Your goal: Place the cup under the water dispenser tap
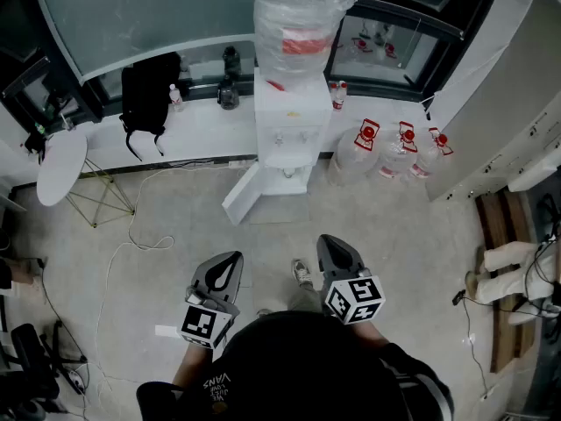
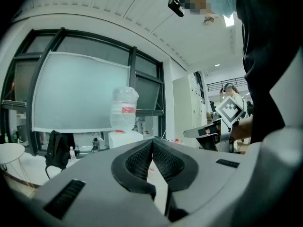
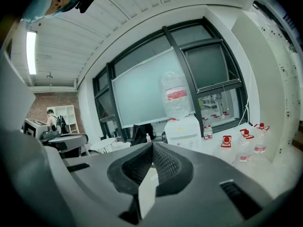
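My left gripper (image 1: 235, 260) and right gripper (image 1: 329, 242) are both pinched shut on nothing, well back from the water dispenser (image 1: 282, 121). Three red-capped jugs (image 1: 399, 152) stand right of it. That small white thing under its taps might be the cup (image 1: 288, 174), can't tell for sure.

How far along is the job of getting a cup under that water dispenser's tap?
Nothing looks done yet. In hand: nothing. The left gripper and right gripper are both shut and empty, held above the floor short of the dispenser. I can't make out a cup for certain. All is left: picking one up and setting it in place.
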A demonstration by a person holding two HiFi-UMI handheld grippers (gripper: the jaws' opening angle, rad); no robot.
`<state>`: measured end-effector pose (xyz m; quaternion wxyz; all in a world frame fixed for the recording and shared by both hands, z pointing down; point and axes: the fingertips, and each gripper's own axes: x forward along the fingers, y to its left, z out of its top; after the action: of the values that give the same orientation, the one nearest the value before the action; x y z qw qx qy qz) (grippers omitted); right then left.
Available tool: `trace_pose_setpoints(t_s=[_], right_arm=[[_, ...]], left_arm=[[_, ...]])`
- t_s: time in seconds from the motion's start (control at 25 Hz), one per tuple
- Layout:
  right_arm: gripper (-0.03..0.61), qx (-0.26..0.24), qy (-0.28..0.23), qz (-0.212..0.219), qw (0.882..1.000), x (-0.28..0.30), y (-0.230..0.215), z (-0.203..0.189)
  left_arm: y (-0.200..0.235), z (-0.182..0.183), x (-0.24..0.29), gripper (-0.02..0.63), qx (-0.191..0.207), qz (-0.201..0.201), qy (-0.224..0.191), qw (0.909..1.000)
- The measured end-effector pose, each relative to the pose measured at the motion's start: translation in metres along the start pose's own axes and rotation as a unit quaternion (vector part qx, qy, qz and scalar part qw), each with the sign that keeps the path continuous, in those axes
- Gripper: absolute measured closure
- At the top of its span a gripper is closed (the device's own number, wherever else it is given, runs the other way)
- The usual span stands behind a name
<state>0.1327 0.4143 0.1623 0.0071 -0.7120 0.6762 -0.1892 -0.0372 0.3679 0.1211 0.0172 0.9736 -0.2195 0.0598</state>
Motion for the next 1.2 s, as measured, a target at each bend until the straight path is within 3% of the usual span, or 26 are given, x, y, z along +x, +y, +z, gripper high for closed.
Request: trace_pose_setpoints(t_s=[0.4,0.64,1.2], right_arm=[[0.534,0.001,-0.018,0.014,1.000,0.015,-0.003,0.007],[0.534,-0.002,-0.007,0.027,1.000,0.047,-0.031,0.016],[0.534,-0.065,0.030,0.139,0.988,0.186,-0.133,0.078]], left_arm=[[0.007,-0.005,0.013,0.595,-0.008,-0.002,0.001,1.0000],[0.021,-0.011,0.040,0.594,-0.019,0.026,0.005,0.9995],[0.071,0.004,0.206,0.595,-0.039,0.125,0.000,0.9914]])
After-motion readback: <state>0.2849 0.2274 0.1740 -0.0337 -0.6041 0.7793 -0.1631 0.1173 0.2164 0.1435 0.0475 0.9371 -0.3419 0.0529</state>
